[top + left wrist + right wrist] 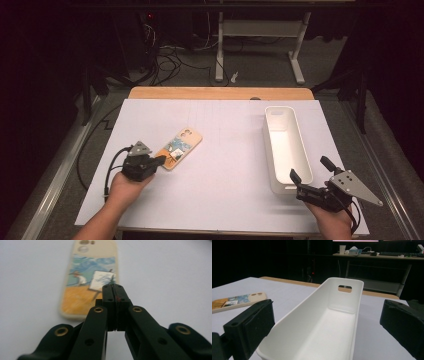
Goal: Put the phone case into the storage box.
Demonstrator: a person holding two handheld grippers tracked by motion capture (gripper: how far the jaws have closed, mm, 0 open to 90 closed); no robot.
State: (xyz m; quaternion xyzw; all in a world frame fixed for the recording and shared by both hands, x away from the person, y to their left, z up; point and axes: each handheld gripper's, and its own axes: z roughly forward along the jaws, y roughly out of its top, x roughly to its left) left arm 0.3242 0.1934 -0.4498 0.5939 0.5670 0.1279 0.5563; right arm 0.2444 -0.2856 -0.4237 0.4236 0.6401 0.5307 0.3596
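A beige phone case (179, 146) with a painted picture on its back lies flat on the white table sheet (220, 165), left of centre. My left gripper (160, 160) sits at the case's near end with its jaws shut and empty; the left gripper view has the case (85, 285) just past the closed tips (114, 287). A long white bin (285, 147) stands empty at the right. My right gripper (310, 170) is open at the bin's near end. In the right gripper view its jaws straddle the bin (324, 322) and the phone case (237, 302) lies far left.
A wooden table edge (220, 93) runs along the back of the sheet. Beyond it are desk legs (219, 45) and floor cables (170, 60). A metal rail (55, 170) borders the table's left side. Bare sheet lies between the case and the bin.
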